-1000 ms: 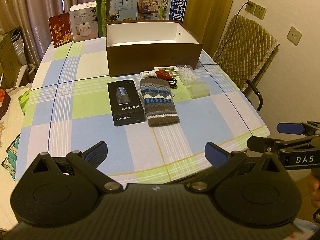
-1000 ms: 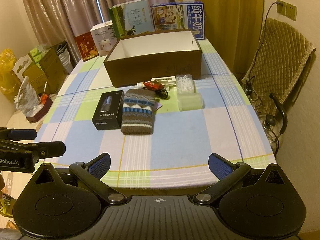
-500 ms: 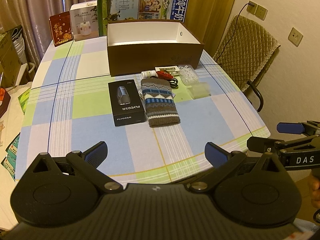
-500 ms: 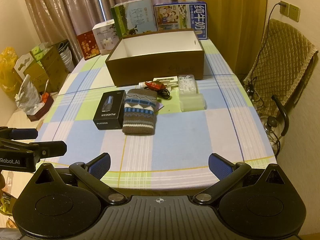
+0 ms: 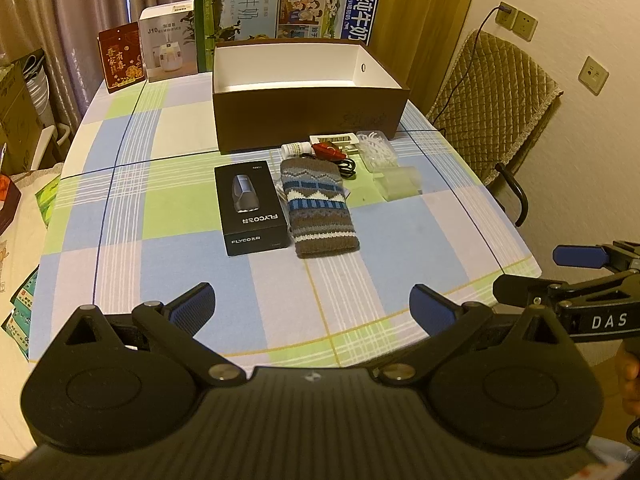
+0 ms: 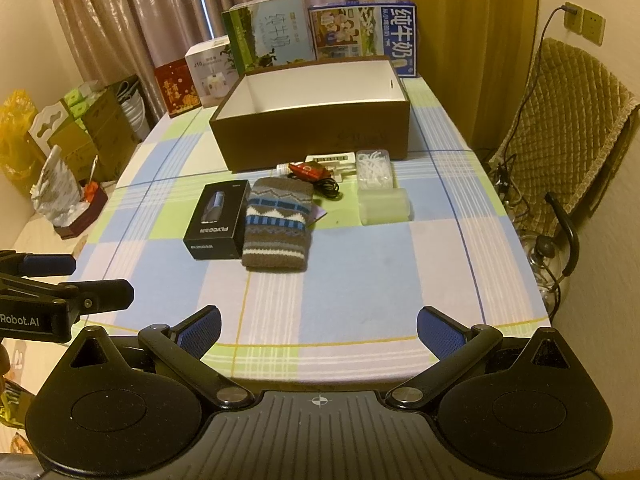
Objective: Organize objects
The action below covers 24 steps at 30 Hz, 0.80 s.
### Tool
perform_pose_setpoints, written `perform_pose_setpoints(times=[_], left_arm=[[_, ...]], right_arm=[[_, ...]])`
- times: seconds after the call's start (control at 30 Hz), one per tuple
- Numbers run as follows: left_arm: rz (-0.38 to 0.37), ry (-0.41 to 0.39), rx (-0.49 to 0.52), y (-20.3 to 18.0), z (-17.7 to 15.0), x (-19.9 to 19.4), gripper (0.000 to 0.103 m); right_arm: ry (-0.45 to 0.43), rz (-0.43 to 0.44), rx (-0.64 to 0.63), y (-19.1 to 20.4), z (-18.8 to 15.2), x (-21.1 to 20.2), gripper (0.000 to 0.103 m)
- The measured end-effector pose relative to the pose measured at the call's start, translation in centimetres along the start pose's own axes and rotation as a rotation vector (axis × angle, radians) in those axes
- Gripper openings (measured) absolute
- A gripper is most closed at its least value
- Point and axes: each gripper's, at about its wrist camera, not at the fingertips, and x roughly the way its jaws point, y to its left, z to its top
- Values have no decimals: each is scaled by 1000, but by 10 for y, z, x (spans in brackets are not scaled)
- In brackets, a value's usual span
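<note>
**Both grippers wide and empty at the near table edge**

Nearest in the left wrist view, the left gripper (image 5: 312,300) fills the bottom of the frame, its blue-padded fingers spread wide with nothing between them. At the lower right edge of that frame the right gripper (image 5: 536,276) shows from the side, also parted. In the right wrist view the right gripper's fingers stand wide and empty along the bottom, above the near edge of the checked tablecloth (image 6: 360,272).

Farther in, at mid-frame, a black shaver box (image 5: 251,204) lies flat, and just beside it to the right, nearly touching, lies a knitted pouch (image 5: 320,208) in brown, blue and white bands. To the right of the pouch sits a translucent plastic container (image 5: 398,184), apart from it.

Behind these, close to the front wall of the brown box, small items cluster: a little white bottle (image 5: 295,149) lying on its side, a red object (image 5: 329,151) with a black cord (image 5: 346,166), a white strip-shaped item (image 5: 334,138), and a clear case of small white pieces (image 5: 376,150).

The open brown box (image 5: 308,120), white inside, stands in the upper middle of the frame. Beyond it, printed cartons (image 5: 236,12) stand upright along the far table edge. A quilted chair (image 5: 496,108) sits at the upper right.
</note>
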Motion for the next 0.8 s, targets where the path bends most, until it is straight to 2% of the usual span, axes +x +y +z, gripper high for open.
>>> perform_pose_setpoints(times=[0.47,0.8], left_arm=[[19,10,-30,-3,10,10,102],[77,20,-90,14,23,25,102]], right_arm=[[13,21,-9,-10,13,11,101],[-8,32,-10,-29,28,29,101]])
